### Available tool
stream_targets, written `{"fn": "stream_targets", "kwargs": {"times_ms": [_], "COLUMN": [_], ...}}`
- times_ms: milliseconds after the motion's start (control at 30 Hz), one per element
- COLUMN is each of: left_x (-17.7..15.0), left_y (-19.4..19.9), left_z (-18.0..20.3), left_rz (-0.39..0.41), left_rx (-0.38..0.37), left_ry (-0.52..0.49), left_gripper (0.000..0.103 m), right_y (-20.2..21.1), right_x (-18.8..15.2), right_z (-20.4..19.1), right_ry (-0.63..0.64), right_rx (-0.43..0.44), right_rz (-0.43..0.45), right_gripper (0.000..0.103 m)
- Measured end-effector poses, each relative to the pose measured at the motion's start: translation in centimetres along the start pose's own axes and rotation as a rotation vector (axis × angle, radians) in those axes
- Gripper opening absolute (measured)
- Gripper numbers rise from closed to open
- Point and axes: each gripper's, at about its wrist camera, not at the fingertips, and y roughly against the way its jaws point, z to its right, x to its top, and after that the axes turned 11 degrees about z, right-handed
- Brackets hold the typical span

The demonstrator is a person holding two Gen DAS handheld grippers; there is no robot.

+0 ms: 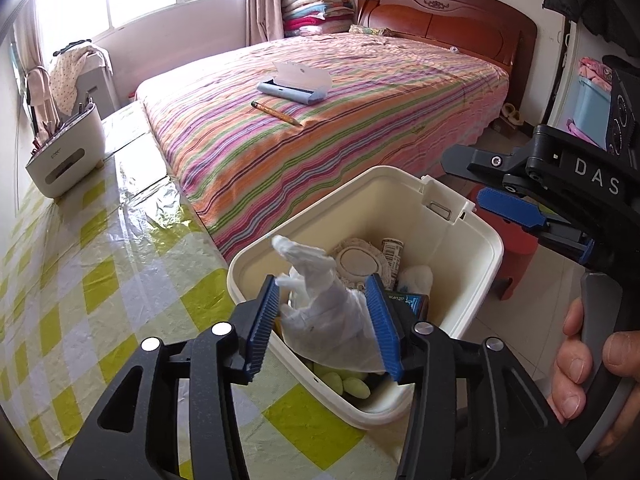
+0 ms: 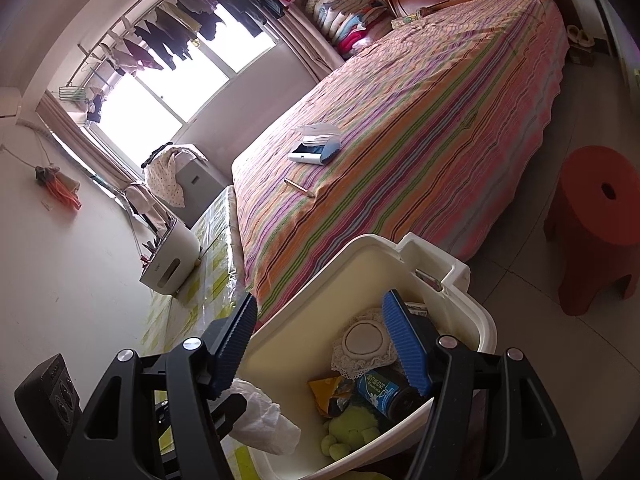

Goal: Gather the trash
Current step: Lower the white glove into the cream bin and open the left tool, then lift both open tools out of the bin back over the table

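My left gripper [image 1: 326,322] is shut on a crumpled white plastic bag [image 1: 324,312] and holds it over the near rim of a cream trash bin [image 1: 476,236]. The bin holds a lace doily [image 1: 356,264], a dark can [image 2: 384,394], a yellow-green plush toy [image 2: 348,434] and an orange wrapper [image 2: 330,390]. My right gripper [image 2: 324,344] is open and empty above the bin [image 2: 300,308]; its far finger hangs inside the opening. The bag also shows in the right wrist view [image 2: 264,416]. The right gripper appears at the right of the left wrist view [image 1: 512,204].
The bin stands past the edge of a table with a yellow checked plastic cloth [image 1: 80,280]. A white holder [image 1: 68,152] sits on the table. A striped bed [image 1: 340,128] carries a pencil [image 1: 276,113] and a blue case [image 1: 296,84]. A red stool [image 2: 596,224] stands on the floor.
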Motion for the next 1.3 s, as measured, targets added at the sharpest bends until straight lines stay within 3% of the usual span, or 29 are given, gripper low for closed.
{"fn": "stream_targets", "kwargs": {"times_ms": [133,267,300,500,667,767,900,1300], "left_x": [-0.1,-0.3,-0.4,-2.3,-5.5,-7.1,-8.0,-9.6], "left_y": [-0.1,0.5,1.0,5.3,10.0,11.8,13.1,13.8], "left_z": [0.1,0.1,0.0,-0.7,-1.7,-2.7,-4.4,-6.5], "left_rz": [-0.001,0.025,0.036,0.065,0.148,0.188,0.200,0.183], "left_rx": [0.004,0.040,0.053,0.143,0.227,0.284,0.301,0.330], "left_ry": [-0.013,-0.025,-0.028,-0.075,-0.090,-0.078,-0.011,0.061], "left_gripper": [0.051,0.072,0.072,0.076,0.084,0.086,0.086,0.087], "right_y": [0.0,0.5,0.8,3.9,7.3,8.6,8.8,7.9], "right_x": [-0.2,-0.3,-0.3,-2.1,-5.8,-8.2,-10.2,-12.3], "right_z": [0.0,-0.2,-0.3,-1.6,-2.3,-3.2,-5.1,-8.5], "right_ry": [0.001,0.010,0.023,0.162,0.281,0.365,0.419,0.525], "right_rx": [0.004,0.009,0.006,-0.033,-0.057,-0.065,-0.020,-0.006], "right_rz": [-0.006,0.008,0.022,0.116,0.188,0.219,0.208,0.200], "right_gripper": [0.064,0.064,0.064,0.066,0.073,0.077,0.079,0.079]}}
